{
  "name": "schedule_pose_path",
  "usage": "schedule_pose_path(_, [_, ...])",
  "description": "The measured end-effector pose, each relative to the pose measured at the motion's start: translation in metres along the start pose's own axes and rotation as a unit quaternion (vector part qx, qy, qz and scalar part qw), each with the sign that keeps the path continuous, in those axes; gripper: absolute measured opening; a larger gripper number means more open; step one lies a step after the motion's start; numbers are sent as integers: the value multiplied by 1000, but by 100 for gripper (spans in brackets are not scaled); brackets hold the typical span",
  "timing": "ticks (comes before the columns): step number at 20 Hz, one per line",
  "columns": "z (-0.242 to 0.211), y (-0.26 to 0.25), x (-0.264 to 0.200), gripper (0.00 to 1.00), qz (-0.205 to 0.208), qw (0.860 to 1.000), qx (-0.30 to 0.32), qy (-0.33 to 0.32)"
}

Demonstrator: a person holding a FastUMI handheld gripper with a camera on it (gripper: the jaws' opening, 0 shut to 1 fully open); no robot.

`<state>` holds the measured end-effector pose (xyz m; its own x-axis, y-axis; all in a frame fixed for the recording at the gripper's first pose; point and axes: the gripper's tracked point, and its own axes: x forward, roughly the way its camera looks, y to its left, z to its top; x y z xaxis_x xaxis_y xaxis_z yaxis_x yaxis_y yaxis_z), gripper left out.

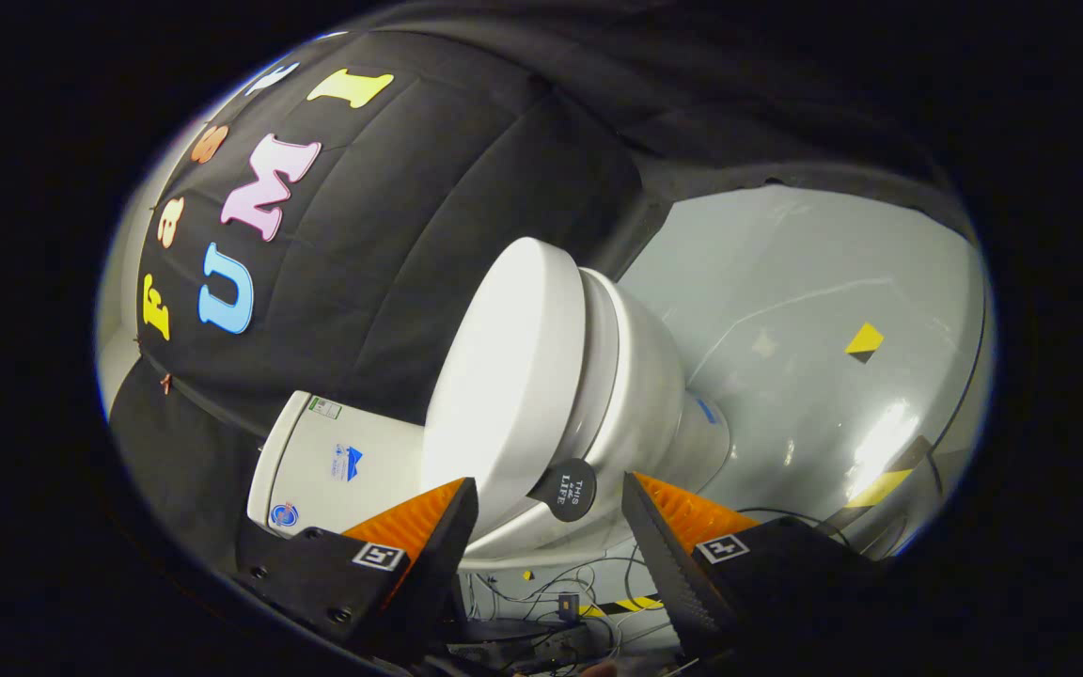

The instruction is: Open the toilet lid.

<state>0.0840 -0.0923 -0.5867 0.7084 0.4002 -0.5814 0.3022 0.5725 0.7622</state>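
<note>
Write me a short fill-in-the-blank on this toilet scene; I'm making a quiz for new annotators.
1. The gripper is ____, with nothing clamped between its fingers.
2. The toilet lid is white, and the round handle stuck at its edge is ____.
3. That handle sits ____ the two fingers, just ahead of them.
4. Beside the lid stands the white toilet ____, with stickers on it.

Missing words: open; black; between; tank

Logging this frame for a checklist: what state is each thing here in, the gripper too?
toilet lid: down on the seat, not yet lifted
round tab on the lid's edge: between the fingers, untouched
gripper: open, fingers either side of the tab
tank: cover on
cables on the floor: loose, tangled
</note>
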Motion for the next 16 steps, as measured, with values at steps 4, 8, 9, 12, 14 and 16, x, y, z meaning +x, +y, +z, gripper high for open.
schedule_pose_path(4, [-9, -13, 18, 88, -2, 999, 20, 28])
schedule_pose_path(8, [-9, -8, 33, 68, 5, 999, 35, 41])
schedule_pose_path(9, [-11, -7, 36, 40, 3, 998, 33, 48])
schedule_pose_path(12, [-11, -7, 35, 32, 5, 996, 64, 68])
schedule_pose_path(14, [-1, -1, 44, 18, 17, 997, 53, 53])
schedule_pose_path(16, [-5, 2, 38, 11, 18, 998, 14, 52])
